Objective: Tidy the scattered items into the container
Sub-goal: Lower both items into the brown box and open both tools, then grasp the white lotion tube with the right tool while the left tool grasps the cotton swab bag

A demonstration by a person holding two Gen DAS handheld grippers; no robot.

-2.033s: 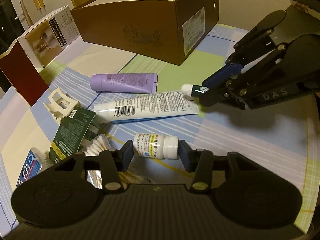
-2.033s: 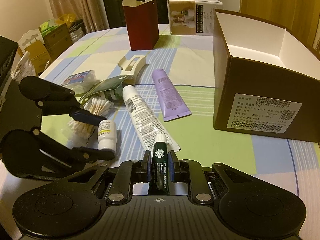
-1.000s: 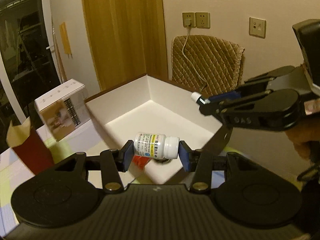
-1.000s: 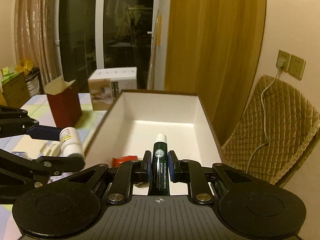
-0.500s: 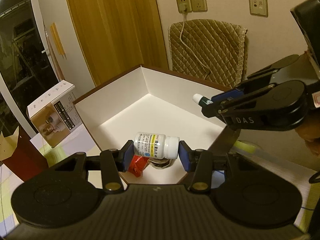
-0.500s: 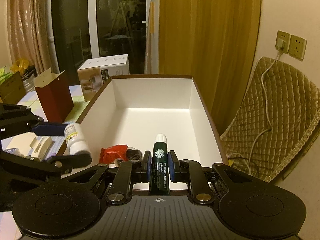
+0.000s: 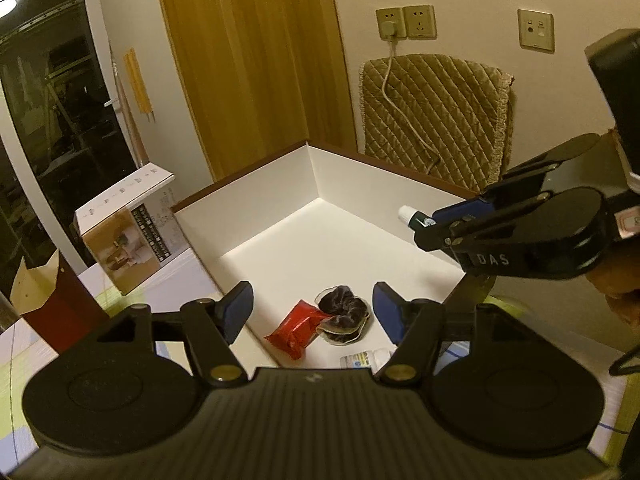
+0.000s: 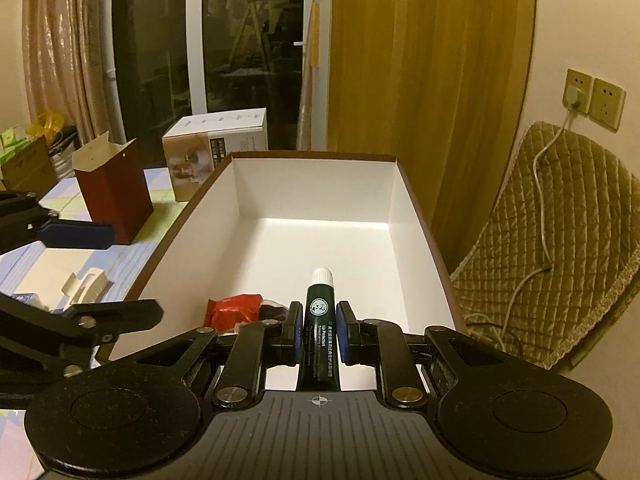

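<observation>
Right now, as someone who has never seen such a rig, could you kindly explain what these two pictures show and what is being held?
There is no robot here: a person holds a two-finger gripper in each hand, and each picture comes from a fisheye camera on one gripper, looking along its fingers.

In the left view, the left gripper stands open with nothing between its pads; its jaws have just been opening. Below it the small white bottle lies in the brown box, beside a red packet and a dark scrunchie.

In the right view, the right gripper is shut on a dark green tube over the same box. On the checked tablecloth stand a red carton and a white carton.
</observation>
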